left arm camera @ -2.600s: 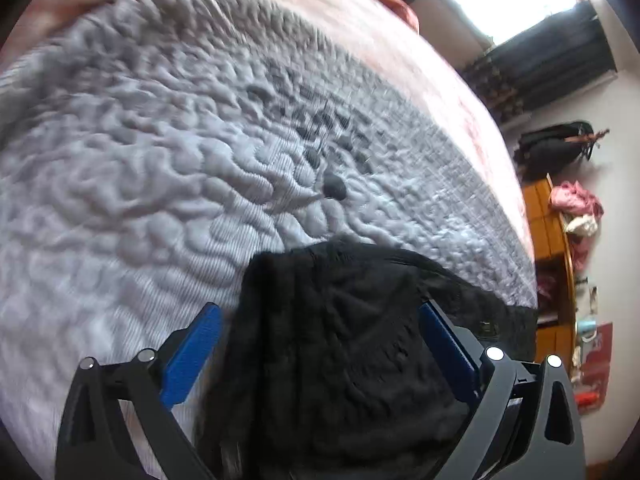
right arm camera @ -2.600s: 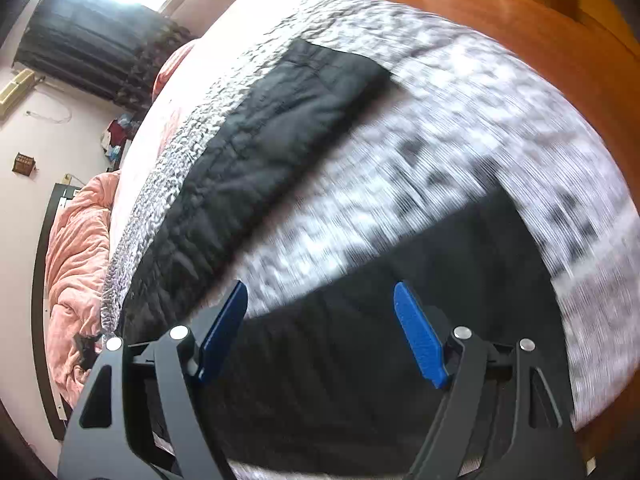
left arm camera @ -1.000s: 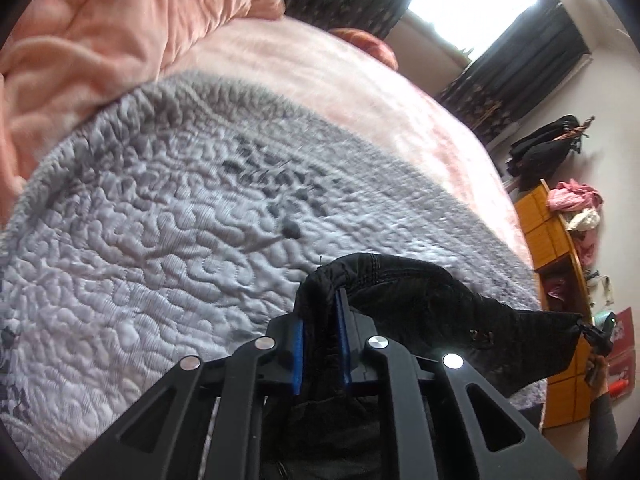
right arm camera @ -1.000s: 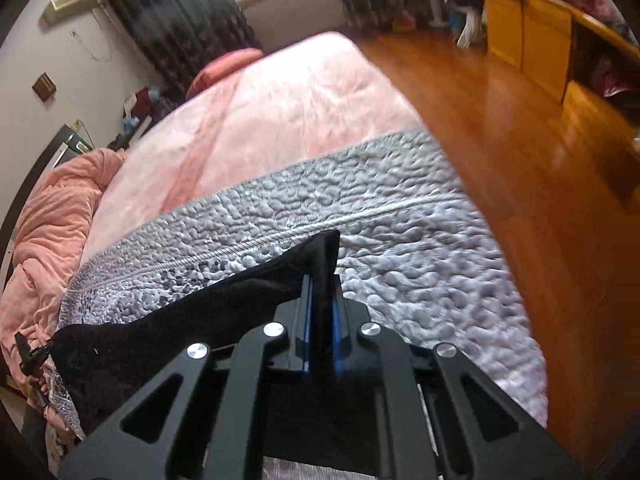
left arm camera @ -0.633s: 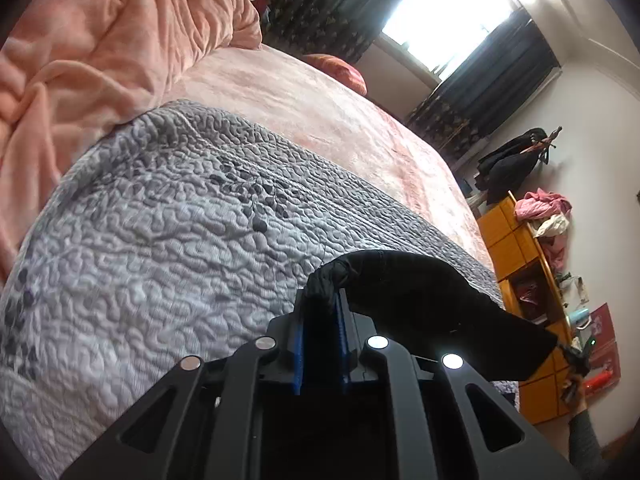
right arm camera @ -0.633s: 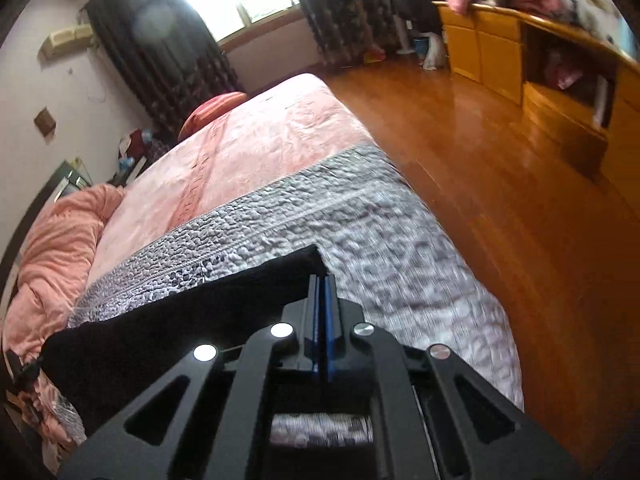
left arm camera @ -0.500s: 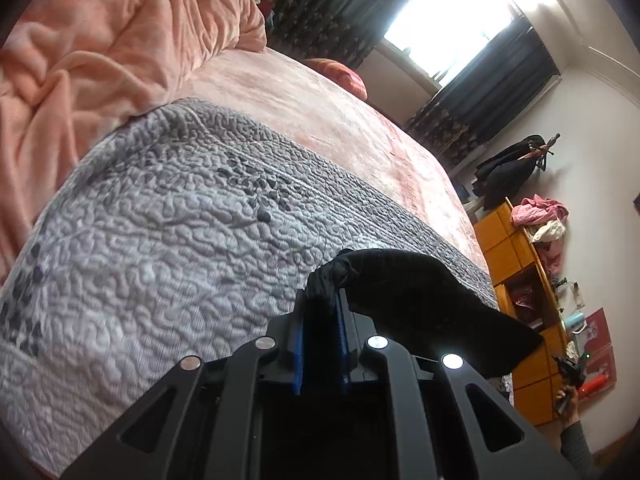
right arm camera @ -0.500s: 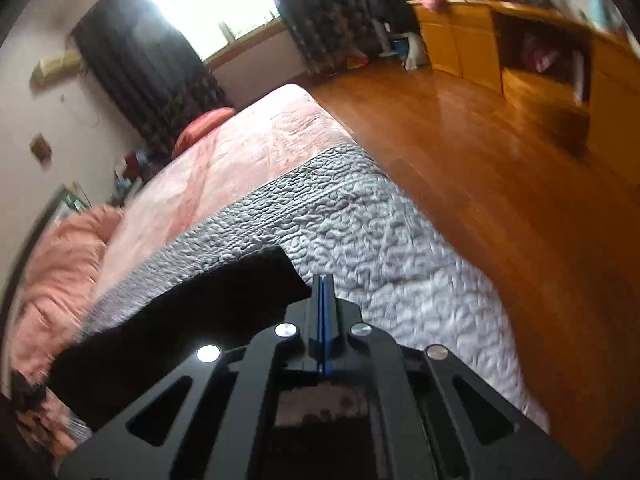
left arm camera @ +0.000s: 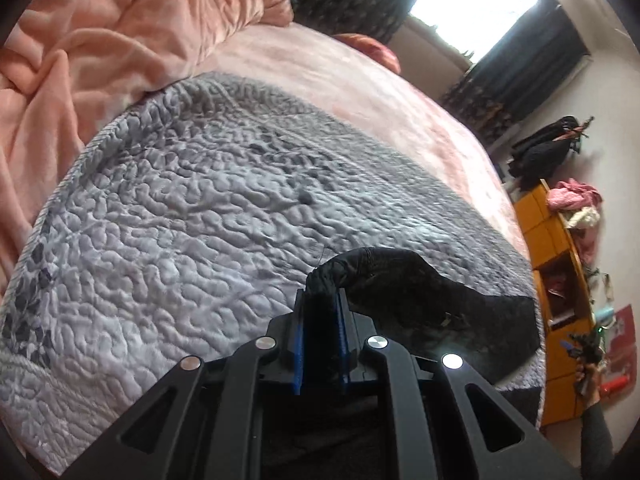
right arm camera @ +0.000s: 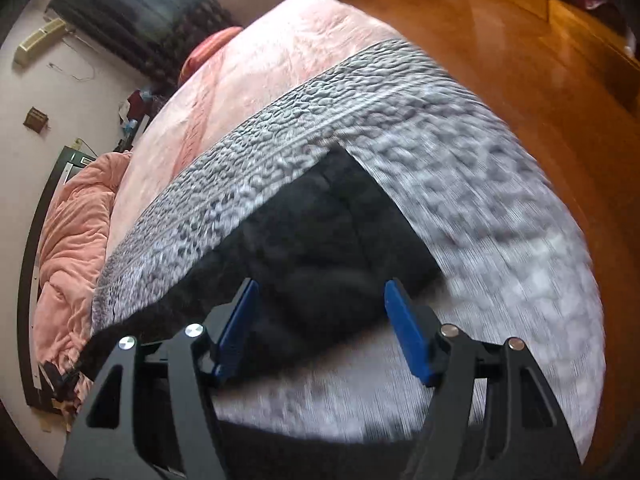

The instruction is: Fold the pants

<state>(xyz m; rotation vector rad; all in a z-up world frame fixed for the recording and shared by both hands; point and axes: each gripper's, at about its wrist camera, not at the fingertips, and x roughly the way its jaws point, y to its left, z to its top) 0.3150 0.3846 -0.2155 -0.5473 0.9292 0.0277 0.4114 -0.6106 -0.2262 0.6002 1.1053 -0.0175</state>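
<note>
The left tool is clamped on a bunched edge of the black pants; the dark cloth is pinched between its two blue pads and rises just past their tips. From that pinch the pants stretch away to the right in a raised, sagging band above the grey quilt, which covers the foot of the bed. A pink blanket lies crumpled past the quilt on the left, and pink bedding runs on toward a window with dark curtains. A yellow shelf unit stands along the wall on the right.

The right tool is apart, its blue pads spread wide with nothing between them. It hangs over the pants, which here lie spread flat on the quilt as a broad dark panel with one corner pointing away toward the pink bedding. This view is smeared by motion, so the quilt's pattern is blurred. A wood floor borders the bed on the right, and a red pillow sits at the far end near the curtains.
</note>
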